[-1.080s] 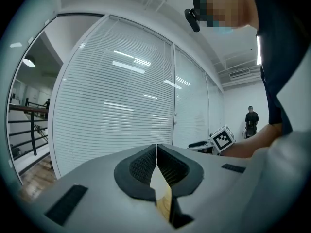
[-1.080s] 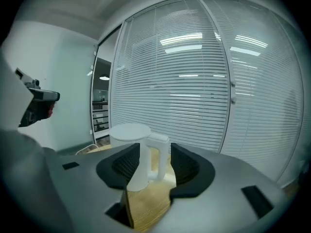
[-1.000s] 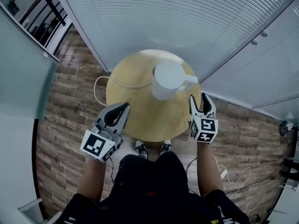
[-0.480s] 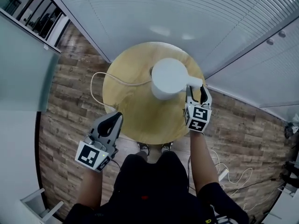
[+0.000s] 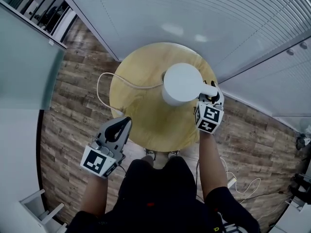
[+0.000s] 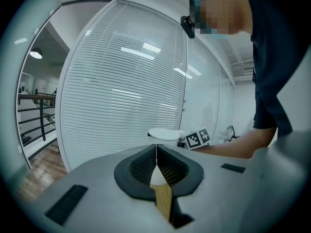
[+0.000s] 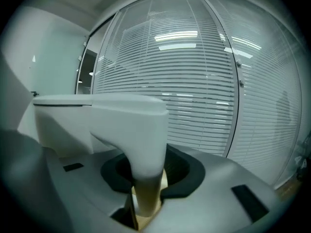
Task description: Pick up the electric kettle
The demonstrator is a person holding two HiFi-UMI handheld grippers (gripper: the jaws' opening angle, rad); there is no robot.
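Electric kettle [image 5: 182,83]: its handle [image 5: 210,90] stands upright between the fingers of your right gripper [image 5: 212,98], which have just been closing and grasp it; your left gripper [image 5: 119,126] hangs well apart, clenched empty.

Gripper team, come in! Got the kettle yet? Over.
Right hand-held gripper just closed on electric kettle handle. Left hand-held gripper shut, empty. Kettle on table. Cord trails off edge.

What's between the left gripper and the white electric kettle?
Between left gripper and white electric kettle: bare round wooden tabletop, in the head view; a white cord loops off leftward.
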